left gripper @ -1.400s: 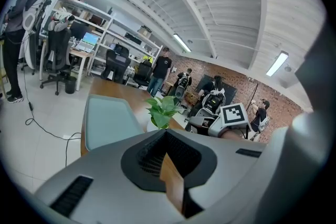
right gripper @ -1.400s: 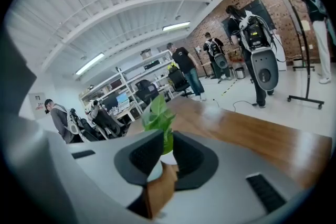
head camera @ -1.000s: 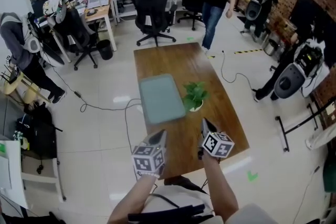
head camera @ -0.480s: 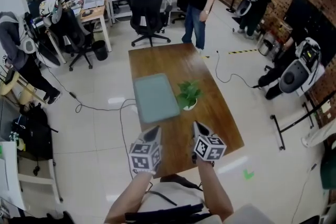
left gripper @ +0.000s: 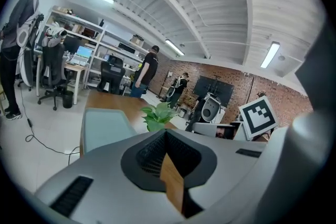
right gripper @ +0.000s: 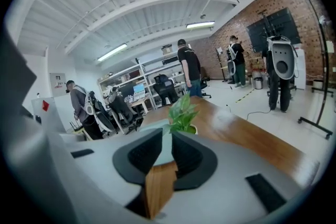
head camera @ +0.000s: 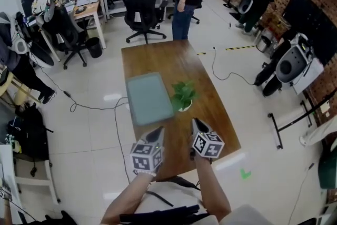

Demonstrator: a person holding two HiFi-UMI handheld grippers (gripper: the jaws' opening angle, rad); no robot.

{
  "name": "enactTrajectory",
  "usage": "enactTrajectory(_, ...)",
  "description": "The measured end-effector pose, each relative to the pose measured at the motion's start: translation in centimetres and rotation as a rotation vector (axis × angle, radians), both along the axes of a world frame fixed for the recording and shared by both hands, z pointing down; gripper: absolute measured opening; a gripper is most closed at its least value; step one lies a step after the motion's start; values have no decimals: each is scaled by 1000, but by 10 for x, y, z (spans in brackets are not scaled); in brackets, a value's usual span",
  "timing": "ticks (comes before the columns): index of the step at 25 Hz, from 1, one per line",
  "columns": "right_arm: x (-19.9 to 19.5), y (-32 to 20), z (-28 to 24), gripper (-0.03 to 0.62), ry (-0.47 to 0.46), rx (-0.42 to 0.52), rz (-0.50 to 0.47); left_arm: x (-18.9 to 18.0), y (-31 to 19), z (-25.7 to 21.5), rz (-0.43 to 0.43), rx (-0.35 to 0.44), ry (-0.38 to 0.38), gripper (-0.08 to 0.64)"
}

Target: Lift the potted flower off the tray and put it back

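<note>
Head view, entry one: potted flower (head camera: 182, 96) is standing upright on the table (head camera: 210, 108), just beside the tray (head camera: 145, 105) at the tray's 3 o'clock, not on it.

Entry two: my right gripper (head camera: 195, 121) is pointing straight at the flower, which is lying near at 12 o'clock, apart from my fingers. Its jaws have just been opening and are standing partly apart, with nothing between them.

Entry three: my left gripper (head camera: 159, 130) is hovering with jaws pressed together, empty, and the flower is sitting at its 1 o'clock, farther off.

Judgement: my right hand is sitting nearer, so the coming reach is probably running straight ahead, with the jaws straddling the pot low, under the upright stem.
</note>
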State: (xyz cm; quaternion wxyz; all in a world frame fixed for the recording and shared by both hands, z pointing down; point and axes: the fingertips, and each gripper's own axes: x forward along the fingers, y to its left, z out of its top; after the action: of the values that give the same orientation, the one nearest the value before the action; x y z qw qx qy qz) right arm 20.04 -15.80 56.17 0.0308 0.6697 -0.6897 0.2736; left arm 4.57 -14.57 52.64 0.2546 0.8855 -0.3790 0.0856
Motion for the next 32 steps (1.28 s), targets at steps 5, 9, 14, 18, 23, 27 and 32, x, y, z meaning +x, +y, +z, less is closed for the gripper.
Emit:
enactTrajectory(5,29,-35,20,150,-10,-29,28,30,-6,4,56,-8,-8,-5)
enactTrajectory(9,51,-65,36,153,3,-62,23,48,-12,7,82,-21,-12,-5)
enactTrajectory(14,72,-101,60,152,19,-116,5,71,-24,15,102,-34,-23,-5)
enactTrajectory(18,78,-119,87,124,2,-168,-34,84,-35,21,101,-44,-23,-5)
enactTrajectory(23,73,-136,106,118,-21,-188,-79,92,-40,30,94,-53,-31,-5)
enactTrajectory(27,73,-146,111,106,-57,-182,-91,92,-43,35,87,-66,-46,-5)
enactTrajectory(32,67,-155,116,92,-61,-190,-104,85,-41,41,74,-83,-67,-5)
